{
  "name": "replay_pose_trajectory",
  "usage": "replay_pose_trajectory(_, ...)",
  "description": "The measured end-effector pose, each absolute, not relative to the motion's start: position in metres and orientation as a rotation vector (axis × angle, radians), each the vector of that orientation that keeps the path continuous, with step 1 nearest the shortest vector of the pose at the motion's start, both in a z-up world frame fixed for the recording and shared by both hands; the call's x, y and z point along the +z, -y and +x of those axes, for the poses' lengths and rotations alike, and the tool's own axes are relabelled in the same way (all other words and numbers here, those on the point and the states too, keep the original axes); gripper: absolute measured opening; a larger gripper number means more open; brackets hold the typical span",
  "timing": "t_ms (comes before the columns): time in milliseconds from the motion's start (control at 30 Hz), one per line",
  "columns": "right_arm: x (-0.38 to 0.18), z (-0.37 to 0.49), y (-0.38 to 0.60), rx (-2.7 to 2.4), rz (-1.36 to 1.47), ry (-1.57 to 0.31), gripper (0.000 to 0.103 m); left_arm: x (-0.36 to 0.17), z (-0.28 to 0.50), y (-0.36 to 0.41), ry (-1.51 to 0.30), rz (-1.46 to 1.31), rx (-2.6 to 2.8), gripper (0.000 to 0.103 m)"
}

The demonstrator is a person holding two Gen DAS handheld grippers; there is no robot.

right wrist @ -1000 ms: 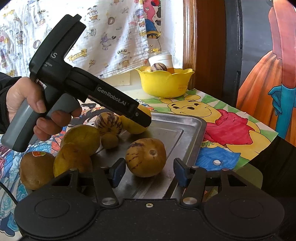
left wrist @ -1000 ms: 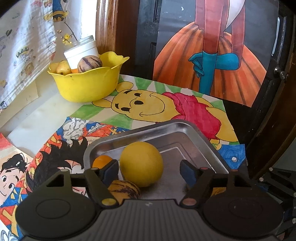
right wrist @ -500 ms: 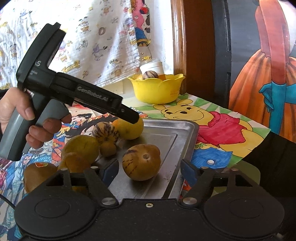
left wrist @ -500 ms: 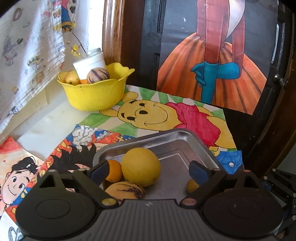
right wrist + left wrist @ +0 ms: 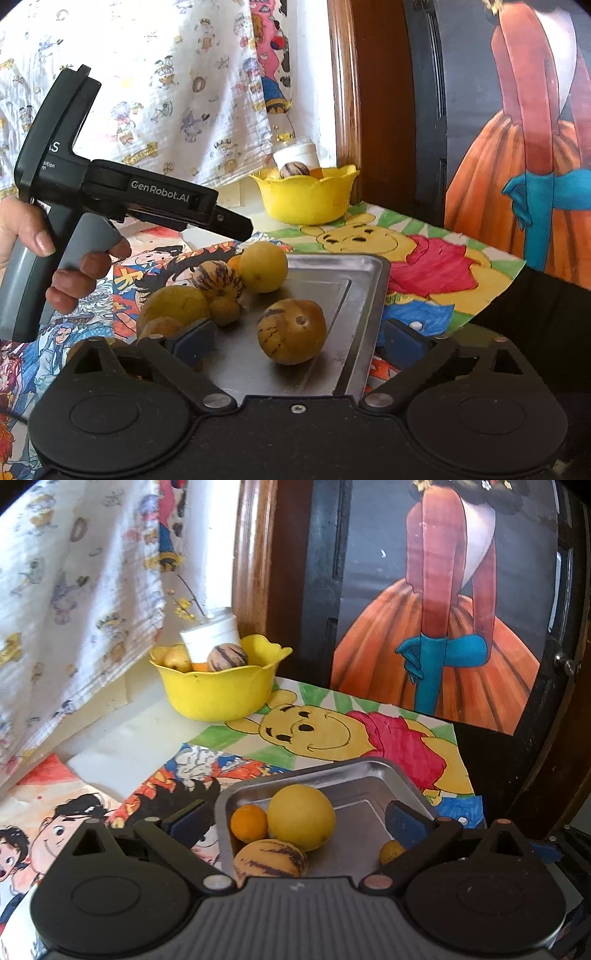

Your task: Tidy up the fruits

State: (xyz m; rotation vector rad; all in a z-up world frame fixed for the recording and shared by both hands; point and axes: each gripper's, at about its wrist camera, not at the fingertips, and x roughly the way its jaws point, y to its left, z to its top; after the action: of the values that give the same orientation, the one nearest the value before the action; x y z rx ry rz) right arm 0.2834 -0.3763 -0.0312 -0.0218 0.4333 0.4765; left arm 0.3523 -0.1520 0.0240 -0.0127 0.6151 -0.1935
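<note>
A metal tray (image 5: 369, 771) holds several fruits. In the left wrist view my left gripper (image 5: 293, 818) hangs over its near end, its jaws opening wide; a yellow round fruit (image 5: 301, 821), a small orange (image 5: 248, 823) and a striped melon (image 5: 269, 862) lie below, untouched by the pads. In the right wrist view my right gripper (image 5: 297, 339) is also opening, and a brown striped fruit (image 5: 291, 330) rests on the tray (image 5: 369, 295) between its fingers, clear of both. A yellow bowl (image 5: 218, 694) with fruit stands at the back.
A white jar (image 5: 210, 635) sits behind the bowl, against a printed cloth (image 5: 74, 590). A hand (image 5: 74, 280) grips the left tool's handle left of the tray. More fruits (image 5: 173, 304) lie at the tray's left side. Coloured drawings (image 5: 332, 731) cover the table; a dark door stands behind.
Both grippers' jaws have spread much wider and both have drawn back and slightly up from the tray. The yellow fruit and the brown striped fruit stay where they lay.
</note>
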Motion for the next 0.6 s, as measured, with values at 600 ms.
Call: replay_pose_trajectory(600, -0.019, 0.247, 0.372, 0.426, 0.054, -0.364, 0.102, 0.036, 0.309, 0.121, -0.588, -0.057, -0.09, 0.103)
